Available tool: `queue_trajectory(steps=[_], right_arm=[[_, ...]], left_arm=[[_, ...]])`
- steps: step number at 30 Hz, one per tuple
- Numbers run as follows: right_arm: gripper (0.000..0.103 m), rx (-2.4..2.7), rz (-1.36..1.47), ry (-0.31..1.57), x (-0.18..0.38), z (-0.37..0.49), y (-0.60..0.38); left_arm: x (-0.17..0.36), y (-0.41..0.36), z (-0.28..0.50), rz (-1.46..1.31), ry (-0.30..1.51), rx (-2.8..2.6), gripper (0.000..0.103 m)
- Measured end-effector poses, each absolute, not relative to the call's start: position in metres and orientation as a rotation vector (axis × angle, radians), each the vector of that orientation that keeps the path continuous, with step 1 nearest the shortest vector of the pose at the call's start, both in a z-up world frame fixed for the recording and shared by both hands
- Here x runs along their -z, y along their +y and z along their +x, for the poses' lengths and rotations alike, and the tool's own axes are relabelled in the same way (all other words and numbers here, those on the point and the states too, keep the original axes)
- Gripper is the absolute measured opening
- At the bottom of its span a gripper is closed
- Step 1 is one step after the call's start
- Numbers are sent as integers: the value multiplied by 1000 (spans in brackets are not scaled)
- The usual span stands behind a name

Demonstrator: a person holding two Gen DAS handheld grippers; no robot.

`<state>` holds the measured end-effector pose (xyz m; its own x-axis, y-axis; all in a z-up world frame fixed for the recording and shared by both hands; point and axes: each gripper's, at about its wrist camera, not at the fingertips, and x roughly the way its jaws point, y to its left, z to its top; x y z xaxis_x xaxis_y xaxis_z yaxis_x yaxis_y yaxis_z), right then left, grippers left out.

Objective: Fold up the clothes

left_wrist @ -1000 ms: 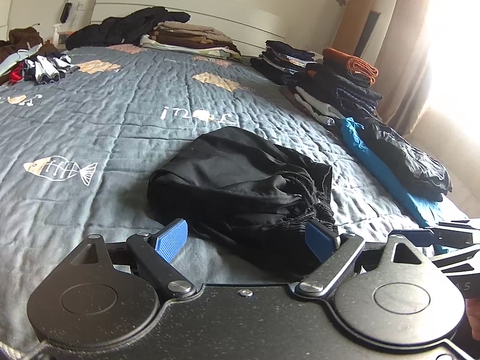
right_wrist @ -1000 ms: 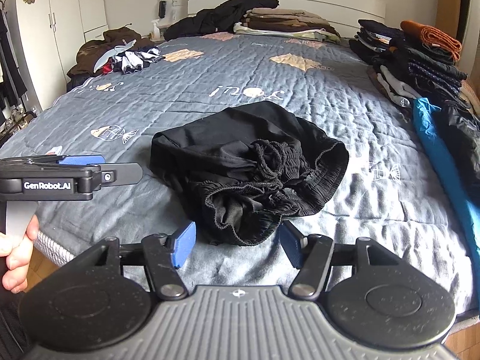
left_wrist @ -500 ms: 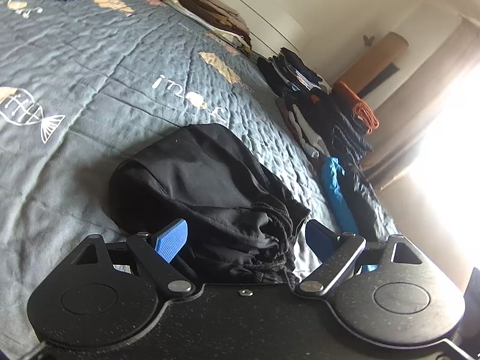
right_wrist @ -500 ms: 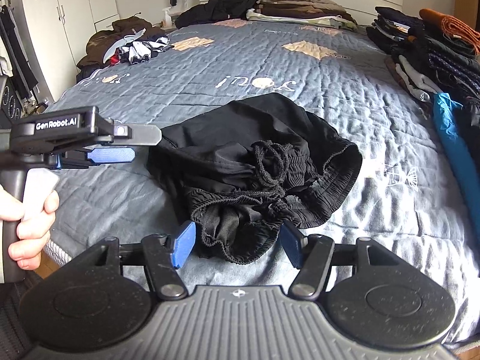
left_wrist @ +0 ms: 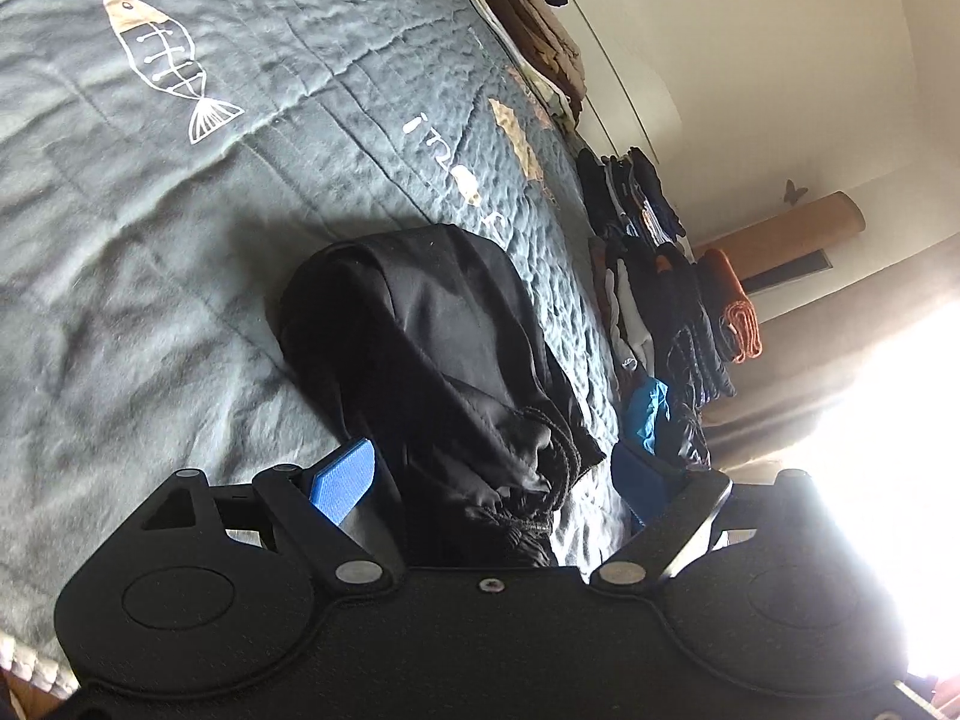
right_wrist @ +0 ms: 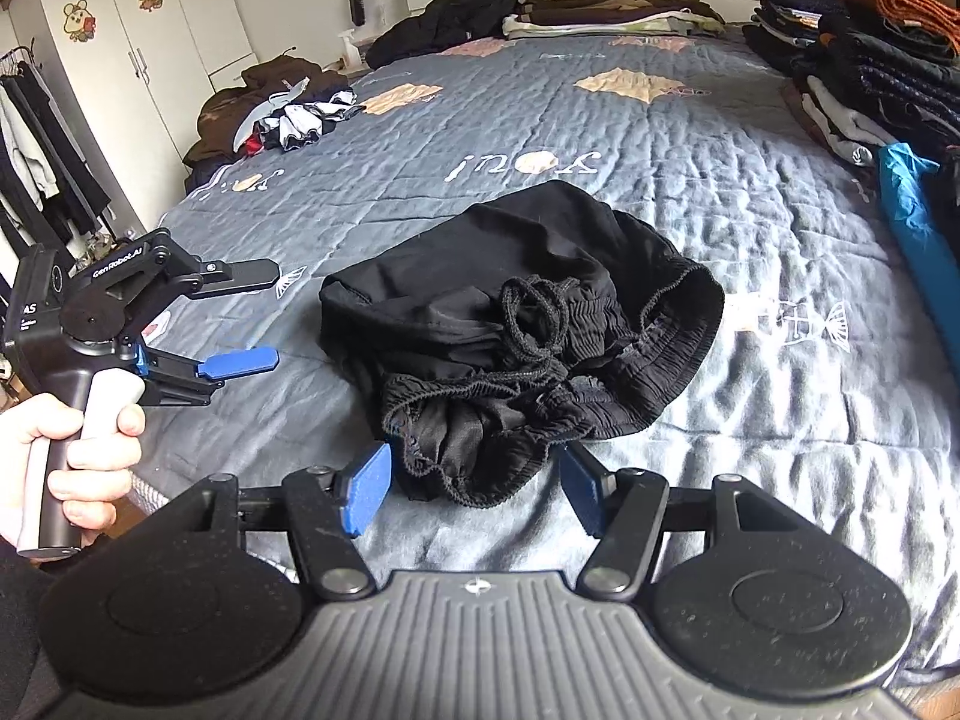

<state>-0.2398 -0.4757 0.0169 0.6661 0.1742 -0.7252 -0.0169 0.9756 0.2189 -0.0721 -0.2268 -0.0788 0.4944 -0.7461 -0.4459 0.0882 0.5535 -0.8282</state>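
**Both hand-held grippers spread wide at the near edge of the bed; black shorts unfolded**

Left wrist view: The left hand-held gripper point(left_wrist: 492, 477) has its blue pads point(left_wrist: 343, 480) wide apart, nothing clamped. The view is strongly tilted. The black shorts point(left_wrist: 444, 348) lie crumpled on the grey quilted bed cover point(left_wrist: 150, 228), reaching in between the two fingers; whether either pad touches the cloth cannot be told. The drawstring point(left_wrist: 558, 450) sits at the near end of the garment. A stack of folded dark clothes point(left_wrist: 672, 312) with an orange item point(left_wrist: 735, 312) lines the right edge of the bed, and a blue garment point(left_wrist: 651, 408) lies at that edge nearer the camera. Folded tan clothes point(left_wrist: 540, 42) sit at the head end.

Right wrist view: The right hand-held gripper point(right_wrist: 474, 483) is likewise spread wide, empty, low over the near edge of the bed. The black shorts point(right_wrist: 528, 300) lie in a heap near the middle of that edge, waistband point(right_wrist: 660, 354) open toward the right, drawstring point(right_wrist: 534, 312) tangled on top. The lowest fold of the waistband lies between the pads, apart from both. The left hand-held gripper point(right_wrist: 264, 315) is at the left edge of the bed, turned on its side, fingers apart, one above the other, pointing at the shorts and clear of them. A hand point(right_wrist: 66, 450) holds its grip. An unsorted clothes pile point(right_wrist: 288, 114) lies at the far left corner of the bed.
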Motion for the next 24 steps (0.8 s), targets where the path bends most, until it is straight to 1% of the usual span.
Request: queue_trajectory(steps=[5,12,15,24], right_arm=[[62,-129,262,833,-15,-255,-490],[62,-144,325,811,-16,-266,-503],[62,-139,346,819,-11,-263,-506],[62,-153,336,863,-6,-240,-496]], left_arm=[[75,-209,-86,-886,900,520,85],[67,-207,-91,-846,901,505,85],[74,-208,-88,-833,915,504,85],[90,-204,-64,-911,908,513,85]])
